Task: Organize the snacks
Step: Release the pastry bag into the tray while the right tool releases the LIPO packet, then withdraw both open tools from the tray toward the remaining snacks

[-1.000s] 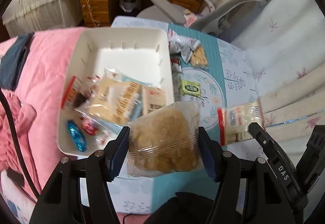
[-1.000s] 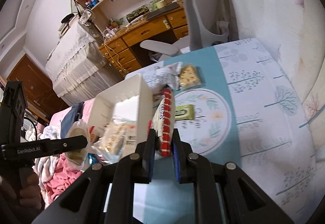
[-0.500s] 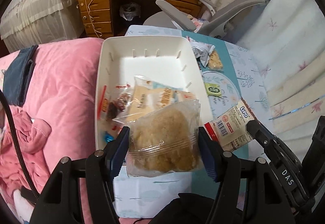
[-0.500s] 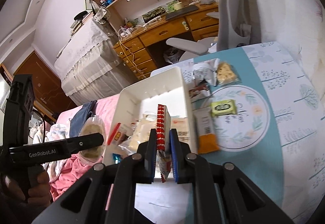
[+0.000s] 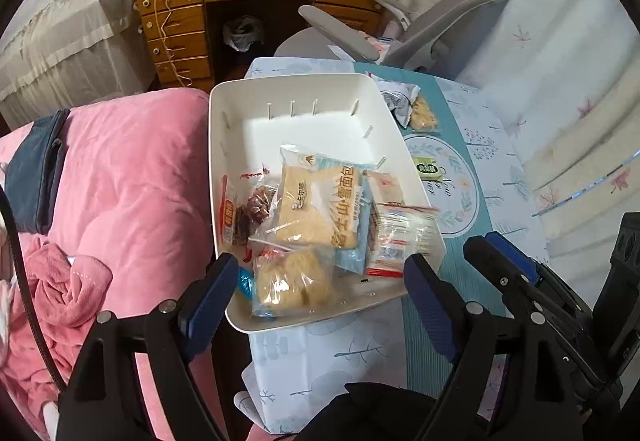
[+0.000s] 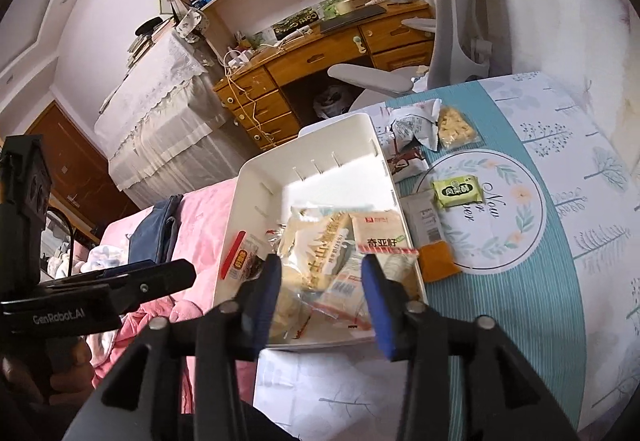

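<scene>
**Both grippers released above the white snack bin**

Left wrist view. The left gripper (image 5: 320,293) occupies the lower centre of the frame, its jaws opening and nothing pressed between the blue pads (image 5: 210,295). Beyond the pads, a clear pack of pale round pastry (image 5: 294,283) lies loose at the near end of the white bin (image 5: 296,89), which fills the middle of the frame. Above it in the picture rest a large bread pack (image 5: 320,207) with blue edging and, at the bin's right wall, a clear wafer pack with red trim (image 5: 396,237). A red-labelled pack of dark pieces (image 5: 240,215) sits against the left wall. The right gripper (image 5: 504,257) enters at the lower right of the frame.

Right wrist view. The right gripper (image 6: 320,297) stands at lower centre, jaws opening, its pads apart and clear of the wafer pack (image 6: 384,253) lying in the bin (image 6: 336,129) beyond them. The bin rests on a worktop (image 6: 560,241) covered by a patterned cloth, right of centre. Outside the bin lie a green snack (image 6: 458,191), an orange-ended sachet (image 6: 434,241) just beside the bin wall, and a crumpled white wrapper (image 6: 412,127) next to a cracker pack (image 6: 456,129) toward the upper right. A pink bedcover (image 5: 120,181) adjoins the bin on the left.
</scene>
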